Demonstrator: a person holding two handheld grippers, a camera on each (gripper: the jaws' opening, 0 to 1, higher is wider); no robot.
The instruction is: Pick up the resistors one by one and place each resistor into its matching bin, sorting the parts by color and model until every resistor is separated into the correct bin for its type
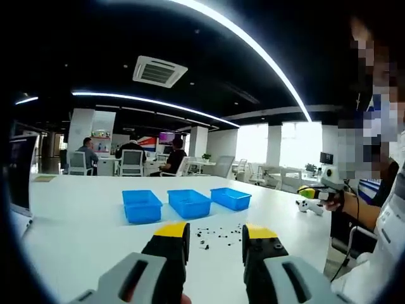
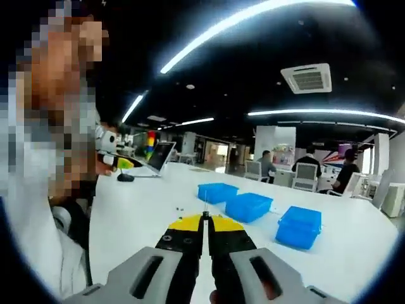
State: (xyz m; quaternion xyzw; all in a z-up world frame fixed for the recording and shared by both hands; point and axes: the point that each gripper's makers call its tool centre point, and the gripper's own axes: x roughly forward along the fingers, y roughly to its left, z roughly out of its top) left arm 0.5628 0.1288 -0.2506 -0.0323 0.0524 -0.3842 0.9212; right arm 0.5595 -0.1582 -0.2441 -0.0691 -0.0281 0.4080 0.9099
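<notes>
Three blue bins stand in a row on the white table (image 1: 76,221): left bin (image 1: 142,206), middle bin (image 1: 189,203), right bin (image 1: 231,198). A scatter of small dark resistors (image 1: 218,234) lies in front of them. My left gripper (image 1: 216,235) hovers over that scatter, open, nothing between its yellow-tipped jaws. My right gripper (image 2: 206,221) is shut on a resistor, whose thin wire lead (image 2: 205,206) sticks up from the tips. It is held above the table with the same bins (image 2: 248,206) beyond it. A few loose resistors (image 2: 179,208) lie to its left.
Another person (image 1: 373,190) sits at the table's side holding a white and yellow device (image 1: 319,190). A small white object (image 1: 310,206) lies near them. A laptop (image 2: 158,157) and mouse (image 2: 125,178) sit further along. A screen (image 1: 19,174) stands at the left edge. People sit at desks behind.
</notes>
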